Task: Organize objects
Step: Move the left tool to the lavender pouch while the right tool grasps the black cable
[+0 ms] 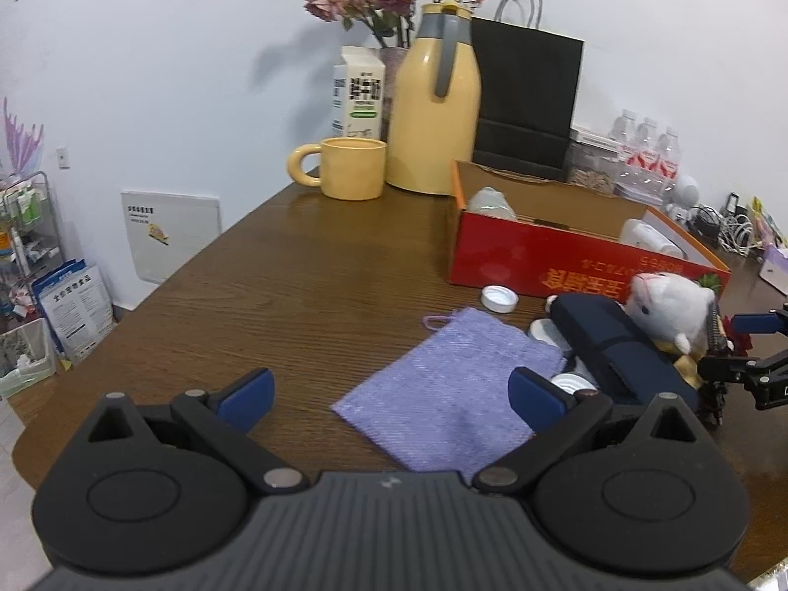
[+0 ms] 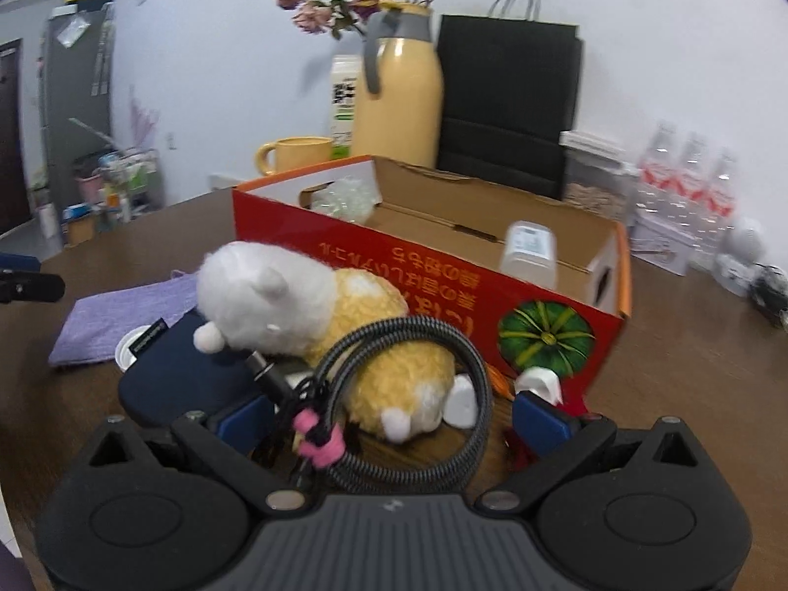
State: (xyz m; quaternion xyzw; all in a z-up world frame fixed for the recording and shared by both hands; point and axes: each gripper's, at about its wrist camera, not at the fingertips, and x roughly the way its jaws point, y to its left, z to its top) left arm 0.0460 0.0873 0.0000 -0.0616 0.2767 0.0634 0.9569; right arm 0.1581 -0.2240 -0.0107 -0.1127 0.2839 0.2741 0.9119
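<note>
Lying coiled between the spread right tongs, one braided cable rests against one plush toy beside the red box; whether they touch it, I cannot tell; one navy pouch adjoins; the left tongs, spread and empty, hover over one purple cloth; only this view shows the white cap and bare surface leftward.

One red box, one plush toy, one purple cloth, one coiled cable, one yellow mug, one yellow jug, three water bottles far right
</note>
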